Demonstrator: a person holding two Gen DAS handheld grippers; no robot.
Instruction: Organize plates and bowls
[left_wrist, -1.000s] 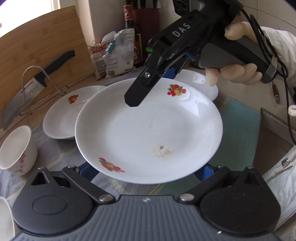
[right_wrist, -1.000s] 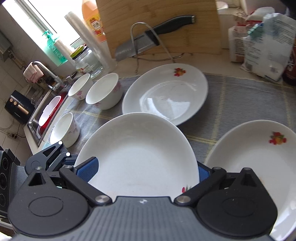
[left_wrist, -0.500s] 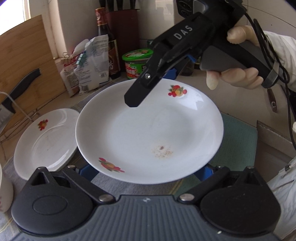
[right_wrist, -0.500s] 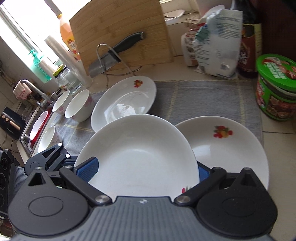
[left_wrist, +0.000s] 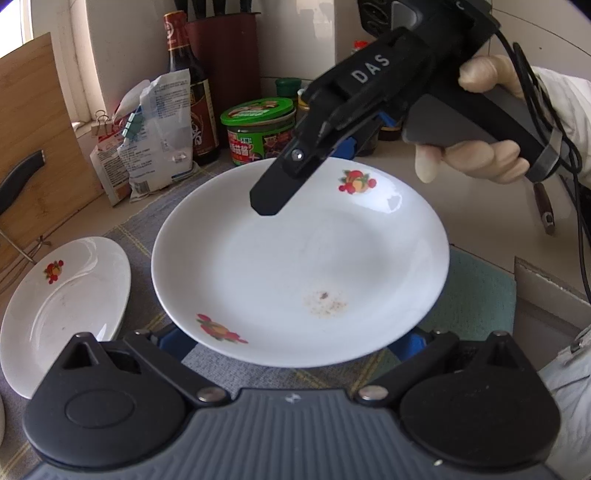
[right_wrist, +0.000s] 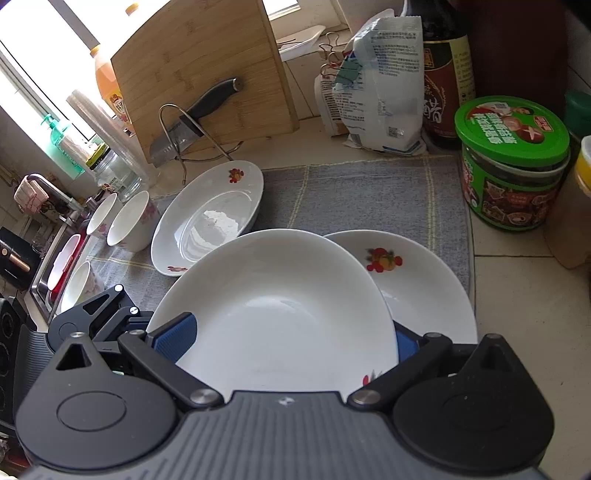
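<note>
A white deep plate (left_wrist: 295, 258) with fruit decals hangs above the grey mat, gripped from two sides. My left gripper (left_wrist: 293, 341) is shut on its near rim, with the blue pads spread wide and partly under it. My right gripper (right_wrist: 290, 339) is shut on the same plate (right_wrist: 280, 306), left pad over the inside and right pad beneath. The carried plate overlaps a second plate (right_wrist: 424, 295) lying on the mat. A third plate (right_wrist: 207, 221) lies further left, beside several bowls (right_wrist: 129, 221). The second plate is hidden in the left wrist view.
A wooden cutting board (right_wrist: 199, 74) and a cleaver in a wire rack (right_wrist: 192, 125) stand at the back. A green-lidded jar (right_wrist: 513, 162), a sauce bottle (right_wrist: 447, 74) and a clipped bag (right_wrist: 380, 85) crowd the back right. The sink (right_wrist: 59, 266) is far left. A gloved hand (left_wrist: 476, 162) holds the right gripper's handle.
Both grippers have carried the plate to the right together. It now overlaps the right-hand plate on the mat. The bowls and board have slid left, and the green jar has come into view.
</note>
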